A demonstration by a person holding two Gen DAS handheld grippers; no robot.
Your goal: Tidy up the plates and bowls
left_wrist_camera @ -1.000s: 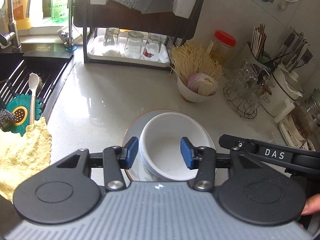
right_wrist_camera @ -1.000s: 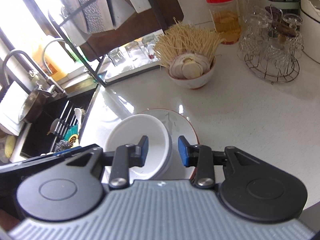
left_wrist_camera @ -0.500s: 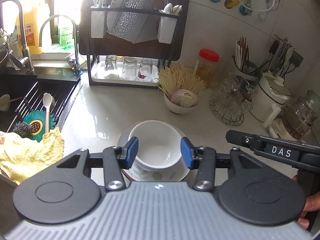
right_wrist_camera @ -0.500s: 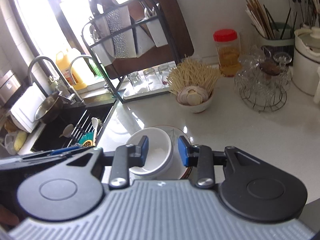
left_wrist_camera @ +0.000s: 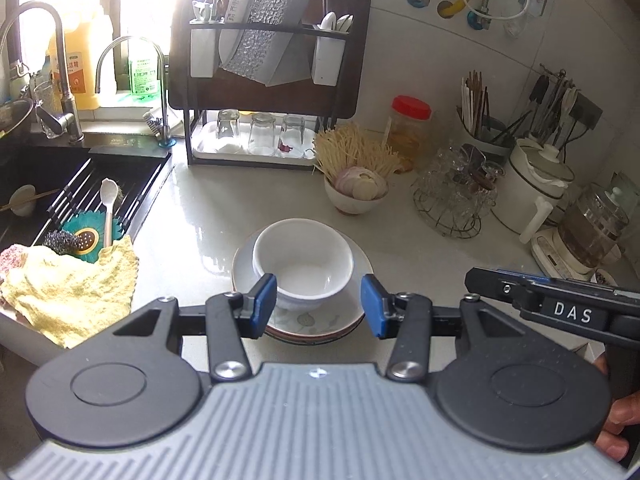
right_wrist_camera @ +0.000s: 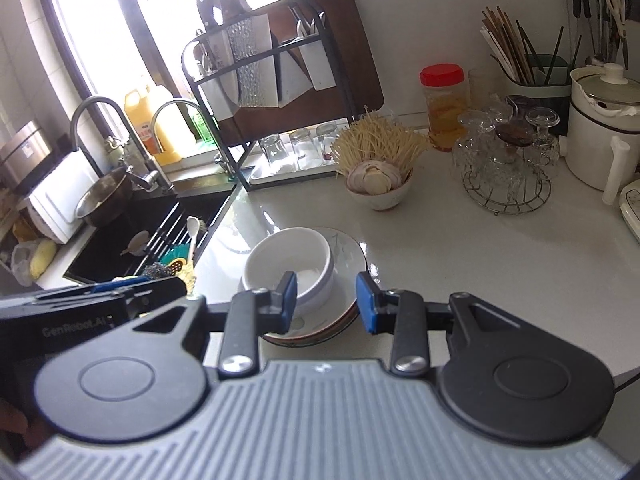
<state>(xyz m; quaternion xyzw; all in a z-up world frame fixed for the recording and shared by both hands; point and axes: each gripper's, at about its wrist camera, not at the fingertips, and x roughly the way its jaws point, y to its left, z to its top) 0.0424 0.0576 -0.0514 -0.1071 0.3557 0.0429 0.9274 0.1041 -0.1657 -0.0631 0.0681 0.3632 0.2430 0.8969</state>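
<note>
A white bowl (left_wrist_camera: pixel 303 258) sits inside a stack of shallow plates (left_wrist_camera: pixel 356 312) with a brown rim on the pale counter, seen too in the right wrist view as bowl (right_wrist_camera: pixel 288 262) and plates (right_wrist_camera: pixel 346 256). My left gripper (left_wrist_camera: pixel 319 306) hovers above and short of the stack, open, its blue pads empty. My right gripper (right_wrist_camera: pixel 326 302) is likewise open and empty, held back from the stack. Neither touches the dishes. The right gripper's body shows at the right edge of the left wrist view.
A bowl of noodles and sliced onion (left_wrist_camera: pixel 356 192) stands behind the stack. A dish rack (left_wrist_camera: pixel 264 92) with upturned glasses stands at the back, a sink (left_wrist_camera: pixel 76 184) with a yellow cloth (left_wrist_camera: pixel 72 284) on the left, and a glassware basket (left_wrist_camera: pixel 456 192), kettle and utensils on the right.
Both grippers have drawn back and up from the bowl and plates, which look smaller and farther away now. The dishes stay put. Both gaps between the pads are unchanged.
</note>
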